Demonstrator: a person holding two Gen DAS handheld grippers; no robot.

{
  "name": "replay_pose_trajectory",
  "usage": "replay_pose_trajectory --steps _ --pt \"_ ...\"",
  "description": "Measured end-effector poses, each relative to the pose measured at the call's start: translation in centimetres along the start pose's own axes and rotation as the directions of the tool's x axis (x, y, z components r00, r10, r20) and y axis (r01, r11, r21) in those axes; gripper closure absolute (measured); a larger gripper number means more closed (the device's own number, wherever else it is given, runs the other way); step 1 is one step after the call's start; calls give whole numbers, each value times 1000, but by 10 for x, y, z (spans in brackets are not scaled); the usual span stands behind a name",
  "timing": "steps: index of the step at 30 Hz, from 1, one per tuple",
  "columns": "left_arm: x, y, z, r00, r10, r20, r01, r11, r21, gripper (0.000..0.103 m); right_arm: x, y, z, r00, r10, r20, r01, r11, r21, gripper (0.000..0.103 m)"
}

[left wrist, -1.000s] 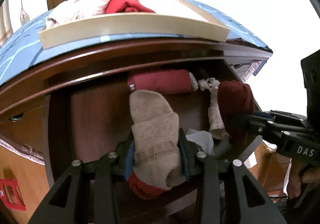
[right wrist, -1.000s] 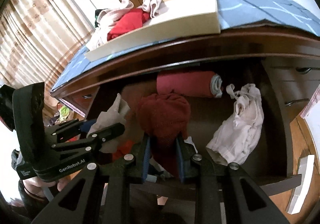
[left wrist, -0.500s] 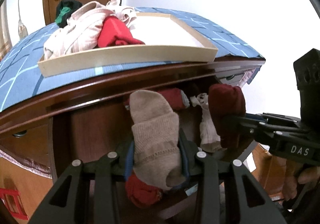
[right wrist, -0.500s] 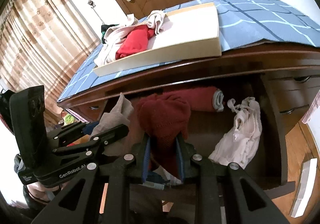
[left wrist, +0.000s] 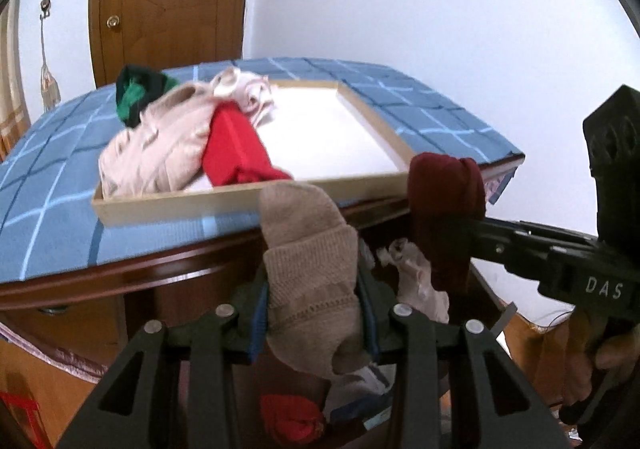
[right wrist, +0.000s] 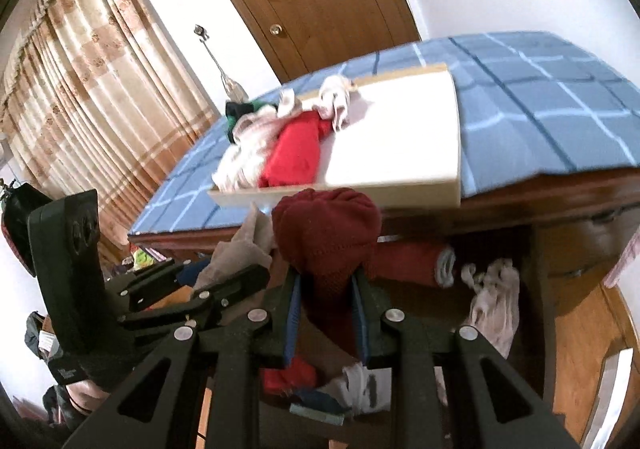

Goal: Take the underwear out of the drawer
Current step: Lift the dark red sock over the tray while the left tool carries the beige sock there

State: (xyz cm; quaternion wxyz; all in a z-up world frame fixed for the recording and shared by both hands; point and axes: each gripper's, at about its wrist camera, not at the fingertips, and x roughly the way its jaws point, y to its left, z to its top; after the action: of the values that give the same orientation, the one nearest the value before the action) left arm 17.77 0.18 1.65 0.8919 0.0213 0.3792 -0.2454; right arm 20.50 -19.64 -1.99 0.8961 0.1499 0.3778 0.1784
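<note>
Two rolled garments are lifted above the open drawer. A wooden tray with clothes sits at twelve o'clock on the blue checked cloth. The left gripper is closed on a beige ribbed piece; the right gripper clamps a dark red knitted bundle.

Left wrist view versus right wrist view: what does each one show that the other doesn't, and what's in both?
Only the left wrist view shows the right gripper from the side and a hand on it. Only the right wrist view shows the curtains and the rolled red cloth in the drawer. Both show the tray of clothes, the beige garment and the maroon garment, each clamped.
</note>
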Motion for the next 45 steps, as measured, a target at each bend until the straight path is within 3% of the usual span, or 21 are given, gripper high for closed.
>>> replay_pose_trajectory --steps 24,45 --pt "1 -19 79 989 12 147 -21 998 63 66 -16 12 74 980 -49 192 58 997 -43 78" --pt "57 -12 138 986 107 128 -113 993 40 66 23 -21 134 968 -168 186 174 985 -14 78"
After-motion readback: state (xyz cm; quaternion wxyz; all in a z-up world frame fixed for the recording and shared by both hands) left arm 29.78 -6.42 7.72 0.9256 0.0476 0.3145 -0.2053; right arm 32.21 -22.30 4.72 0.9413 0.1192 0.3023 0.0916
